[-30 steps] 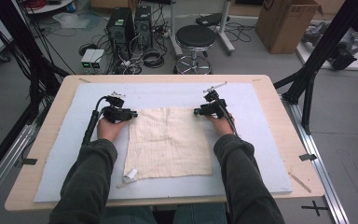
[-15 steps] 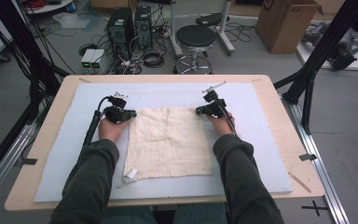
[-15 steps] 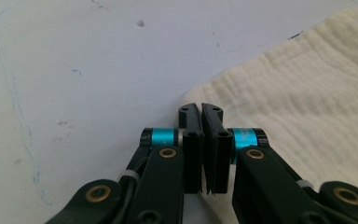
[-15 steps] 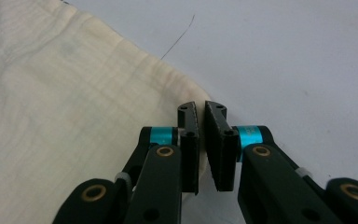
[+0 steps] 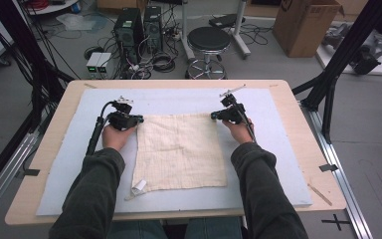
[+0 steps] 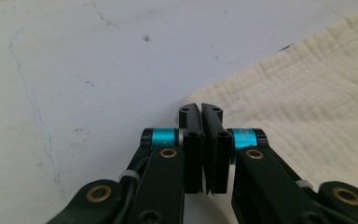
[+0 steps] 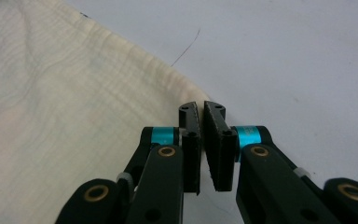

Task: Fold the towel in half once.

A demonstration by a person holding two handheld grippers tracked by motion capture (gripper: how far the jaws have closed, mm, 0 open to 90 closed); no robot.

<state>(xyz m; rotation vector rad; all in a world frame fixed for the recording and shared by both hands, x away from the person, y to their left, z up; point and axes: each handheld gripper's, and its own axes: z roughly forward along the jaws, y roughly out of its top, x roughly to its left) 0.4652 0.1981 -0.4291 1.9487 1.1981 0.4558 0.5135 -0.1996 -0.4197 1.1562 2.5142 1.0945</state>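
A cream cloth [image 5: 181, 152] lies spread flat in the middle of the pale blue mat [image 5: 278, 164] that covers most of the wooden table [image 5: 308, 134]. It is roughly square, its far edge running between the two grippers, its near edge lying closer to the table's near side. A small white tag [image 5: 140, 186] sticks out at its near left corner.

The left gripper [image 5: 140, 119] sits at the cloth's far left corner. In the left gripper view its jaws are pressed together with the cloth's corner [image 6: 307, 102] right at their tips; whether fabric is pinched between them is hard to make out.

The right gripper [image 5: 213, 116] sits at the far right corner. In the right gripper view its jaws stand nearly together, a thin gap narrowing toward the tips, at the cloth's edge [image 7: 74, 112]; any fabric caught there is not visible.

Both hands rest on the mat, on either side of the cloth.
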